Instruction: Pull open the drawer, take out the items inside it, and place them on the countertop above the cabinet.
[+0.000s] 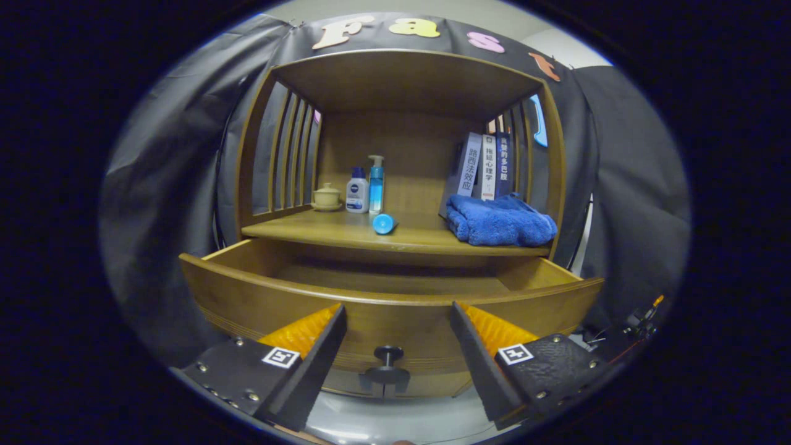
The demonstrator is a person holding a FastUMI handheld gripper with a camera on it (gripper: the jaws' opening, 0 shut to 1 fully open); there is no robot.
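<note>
Ribbed, wedge-shaped pads line the inner faces of the tongs point(395, 321), whose two fingers stand wide apart, released, with nothing between them. Each finger carries a small square printed marker on a dark, bolted plate.

In the gap between the fingers, just ahead, a dark round knob point(388, 355) juts from the front of the drawer point(395, 312). The drawer is pulled out: its front panel is smooth, warm brown wood with a curved top rim and fine grooved lines running along the lower part. Behind the rim, its plain wooden floor and side walls are in sight; the near part of the floor is hidden by the front panel, so what lies there cannot be told.

Above the drawer, the wooden worktop point(346, 235) of the cabinet carries several things. A small blue cylindrical item point(384, 224) lies on its side near the front edge, at the middle. To its right, a thick, fluffy blue towel point(500, 221) lies folded, its pile soft and nubbly. Farther back on the left stand a squat, glazed, lidded ceramic cup point(326, 197) on a saucer, a white bottle with a dark blue cap point(357, 190), and a slim, clear blue pump bottle point(376, 184), close together. Behind the towel, three books point(486, 165) lean upright against the right side. Slatted wooden sides and a flat wooden top enclose the niche.
</note>
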